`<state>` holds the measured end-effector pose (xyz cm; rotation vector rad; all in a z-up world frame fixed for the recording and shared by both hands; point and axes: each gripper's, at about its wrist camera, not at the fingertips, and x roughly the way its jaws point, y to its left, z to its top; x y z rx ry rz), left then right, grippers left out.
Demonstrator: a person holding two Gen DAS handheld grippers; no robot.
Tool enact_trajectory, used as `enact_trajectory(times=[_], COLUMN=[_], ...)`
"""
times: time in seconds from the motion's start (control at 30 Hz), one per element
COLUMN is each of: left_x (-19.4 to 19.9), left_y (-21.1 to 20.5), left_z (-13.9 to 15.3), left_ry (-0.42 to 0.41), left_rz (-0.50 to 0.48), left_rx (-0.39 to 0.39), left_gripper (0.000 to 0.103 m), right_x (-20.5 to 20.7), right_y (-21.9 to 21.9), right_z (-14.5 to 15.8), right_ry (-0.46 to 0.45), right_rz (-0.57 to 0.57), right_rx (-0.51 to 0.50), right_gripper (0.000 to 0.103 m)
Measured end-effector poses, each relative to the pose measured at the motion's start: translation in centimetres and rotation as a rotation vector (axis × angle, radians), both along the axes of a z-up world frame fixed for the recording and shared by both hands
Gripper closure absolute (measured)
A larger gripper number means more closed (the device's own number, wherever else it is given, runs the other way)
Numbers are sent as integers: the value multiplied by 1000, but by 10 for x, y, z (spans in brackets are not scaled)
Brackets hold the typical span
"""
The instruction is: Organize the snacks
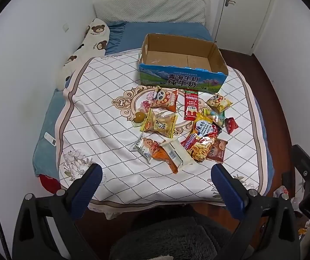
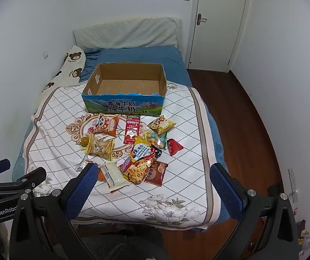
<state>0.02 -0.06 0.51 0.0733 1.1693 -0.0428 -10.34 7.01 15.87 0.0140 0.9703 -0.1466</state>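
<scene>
Ahead, snacks (image 1: 176, 127) beyond open left tool (image 1: 155, 173)

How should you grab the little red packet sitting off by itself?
The red packet lies flat on the bedspread, apart from the pile on its right edge. Probably best: come straight down with the right gripper, jaws open, and pinch across its narrower width, since no neighbours crowd it.
</scene>
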Motion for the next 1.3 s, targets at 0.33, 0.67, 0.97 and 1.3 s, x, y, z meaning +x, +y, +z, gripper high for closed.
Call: enact_trajectory(times=[0.33,0.67,0.97,1.3], left_x=[-2,-2,-2,-3], left_y=[9,13,12,14], left_z=[1,7,11,11], left_ry=[-7,-16,-27,-32], left_rz=[-5,-8,-14,-15], left_rx=[-5,-6,-7,-12], left_gripper=[0,0,0,0], right_x=[-1,-2,-1,-2], right_y=[0,3,4,5], right_z=[-6,2,3,4], right_ry=[-2,-15,-17,-28], right_rz=[-1,-8,-9,-6], right_rx=[3,-2,-5,-7], right_gripper=[0,0,0,0])
